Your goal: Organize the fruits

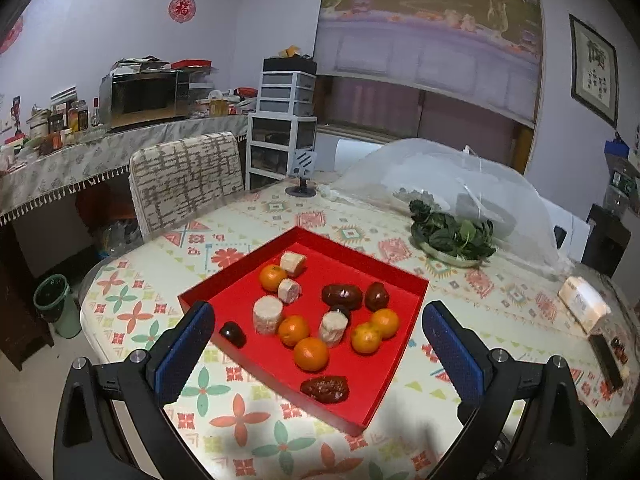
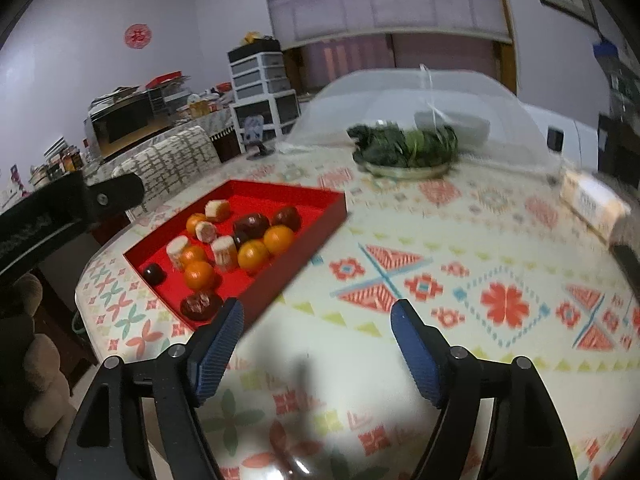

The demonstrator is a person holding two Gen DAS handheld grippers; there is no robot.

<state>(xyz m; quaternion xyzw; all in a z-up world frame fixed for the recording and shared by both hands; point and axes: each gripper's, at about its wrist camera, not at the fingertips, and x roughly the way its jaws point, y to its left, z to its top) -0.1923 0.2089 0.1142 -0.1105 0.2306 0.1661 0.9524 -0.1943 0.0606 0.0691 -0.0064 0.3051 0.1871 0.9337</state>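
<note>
You are hovering both open, empty grippers, left (image 1: 318, 322) and right (image 2: 318, 318), near the tray (image 1: 394, 270) (nothing sorted yet), so next grab an orange (image 1: 311, 354).

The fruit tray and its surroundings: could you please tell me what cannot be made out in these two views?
- Right wrist view: motion blur smears the boxes at the right edge.
- Left wrist view: the mesh food cover veils what sits beneath.
- Red tray: the left finger hides its near-left rim.
</note>
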